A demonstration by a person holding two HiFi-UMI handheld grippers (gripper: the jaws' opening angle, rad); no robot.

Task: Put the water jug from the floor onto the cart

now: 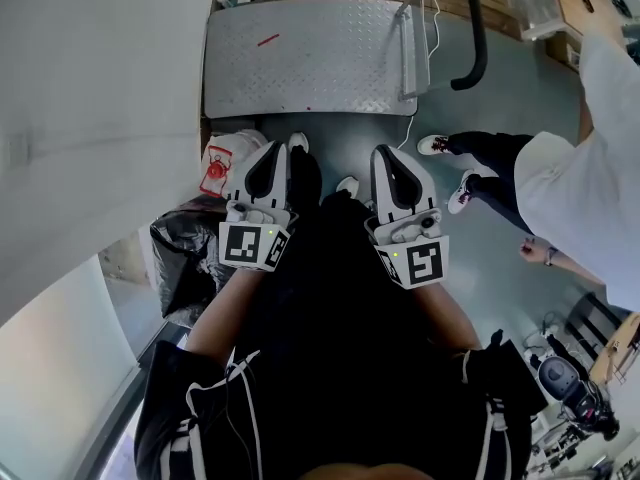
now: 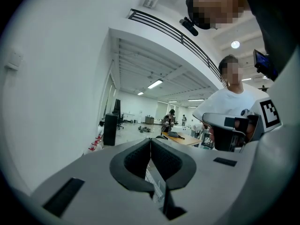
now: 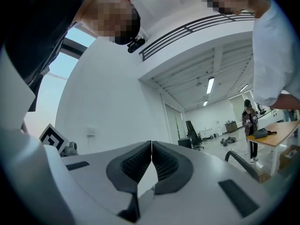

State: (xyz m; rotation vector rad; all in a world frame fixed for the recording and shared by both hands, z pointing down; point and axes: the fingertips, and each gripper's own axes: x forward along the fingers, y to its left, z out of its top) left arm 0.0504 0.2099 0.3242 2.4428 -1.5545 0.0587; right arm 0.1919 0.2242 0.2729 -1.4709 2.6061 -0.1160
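In the head view, the left gripper (image 1: 280,158) and the right gripper (image 1: 388,158) are held side by side in front of the wearer's dark clothing, both pointing toward the cart (image 1: 310,58). The cart's diamond-plate deck lies bare on the grey floor ahead. What appears to be the water jug (image 1: 218,161), pale with a red label, stands on the floor just beside the cart's near left corner. It is partly hidden behind the left gripper, and a black bag (image 1: 185,253) lies next to it. A bystander (image 1: 590,188) in a white shirt stands to the right.

In the left gripper view, the left gripper (image 2: 151,139) has its jaws pressed together with nothing between them. A white wall fills the left side, and the right gripper (image 2: 267,114) shows at the right edge.

In the right gripper view, the right gripper (image 3: 151,143) likewise has its jaws closed and empty, facing a white wall. A dark curved bar (image 3: 236,159) rises at the right, and a wooden table (image 3: 276,132) stands farther off.
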